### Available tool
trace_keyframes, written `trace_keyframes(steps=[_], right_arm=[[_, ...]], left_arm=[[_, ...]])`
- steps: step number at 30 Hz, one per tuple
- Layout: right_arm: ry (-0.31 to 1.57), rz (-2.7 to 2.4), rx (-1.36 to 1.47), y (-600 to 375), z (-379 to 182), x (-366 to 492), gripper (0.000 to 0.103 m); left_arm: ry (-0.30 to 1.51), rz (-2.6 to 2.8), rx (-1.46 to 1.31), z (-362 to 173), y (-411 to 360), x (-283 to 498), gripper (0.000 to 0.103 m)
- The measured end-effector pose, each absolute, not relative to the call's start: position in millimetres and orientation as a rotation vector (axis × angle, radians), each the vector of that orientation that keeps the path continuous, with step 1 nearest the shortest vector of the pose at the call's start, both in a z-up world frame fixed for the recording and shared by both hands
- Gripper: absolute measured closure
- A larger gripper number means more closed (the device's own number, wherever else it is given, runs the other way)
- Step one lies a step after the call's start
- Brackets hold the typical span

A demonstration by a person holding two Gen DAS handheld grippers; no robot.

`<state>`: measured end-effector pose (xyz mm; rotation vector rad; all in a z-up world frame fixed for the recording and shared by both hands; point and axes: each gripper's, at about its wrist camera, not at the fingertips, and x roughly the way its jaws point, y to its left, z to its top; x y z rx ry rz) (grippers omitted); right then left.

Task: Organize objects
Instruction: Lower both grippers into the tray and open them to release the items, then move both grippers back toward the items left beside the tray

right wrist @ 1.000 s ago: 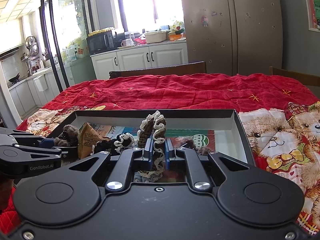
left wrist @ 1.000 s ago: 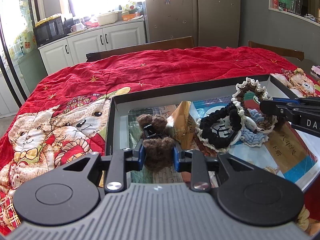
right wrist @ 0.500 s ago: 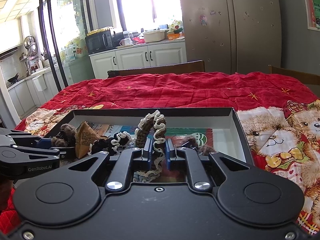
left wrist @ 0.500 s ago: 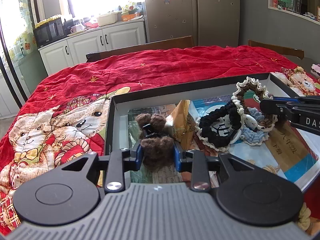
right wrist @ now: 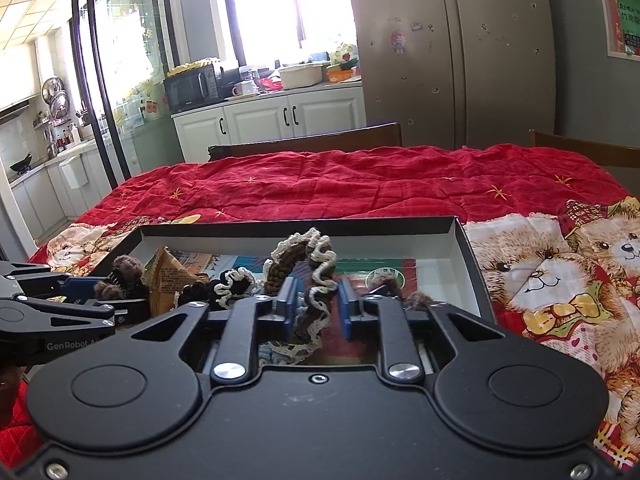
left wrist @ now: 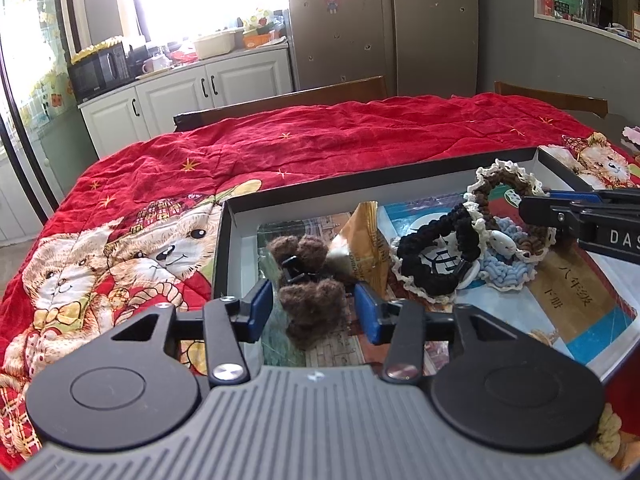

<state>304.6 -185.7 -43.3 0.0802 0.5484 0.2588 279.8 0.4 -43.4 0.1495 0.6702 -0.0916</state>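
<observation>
A black-rimmed box [left wrist: 360, 190] lies on the red bear quilt. In it, a brown fuzzy hair clip [left wrist: 310, 304] sits between the fingers of my left gripper [left wrist: 314, 312], which is open with gaps on both sides. A brown scrunchie with cream lace edging [right wrist: 310, 280] stands between the pads of my right gripper [right wrist: 316, 312], which is open around it. The scrunchie also shows in the left wrist view [left wrist: 508, 188]. A black scrunchie [left wrist: 436, 256], a light blue knitted piece [left wrist: 504, 272] and a tan snack packet [left wrist: 366, 240] lie in the box.
Another brown fuzzy piece [right wrist: 400, 292] lies in the box's right part. Printed books line the box floor [left wrist: 580, 300]. Wooden chairs [right wrist: 312, 146] stand at the table's far side. Kitchen cabinets and a fridge stand behind.
Both grippers have opened: the left let go of the brown fuzzy clip, the right let go of the lace-edged scrunchie. Both items rest in the box.
</observation>
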Motion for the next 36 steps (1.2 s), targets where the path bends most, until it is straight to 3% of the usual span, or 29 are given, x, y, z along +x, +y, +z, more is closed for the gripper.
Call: trace_keyframes(steps=[2,6,10,23,36], right_arm=[[0.544,0.26,0.075,-184.7,-42.8,303.3,0.067],[0.532,0.254,0.049,-181.1,-41.5,300.3,0.063],[0.526,0.254,0.049,-180.3,-40.0,298.8,0.058],[0.497,0.236,0.076,-188.7,-28.0,289.4,0.041],[0.456,0.24,0.078,-190.2,-1.4,268.1,0.035]], left_arm=[[0.666,-0.091,0.156,-42.6,-0.7,278.7,0.04],[0.659,-0.087,0.164,-40.7,-1.7,276.6,0.034],[0.644,-0.082,0.163,-37.1,-1.8,273.3,0.021],[0.602,-0.041,0.162,-18.7,3.4,257.7,0.015],[0.541,-0.06,0.112,16.5,7.1,224.2,0.014]])
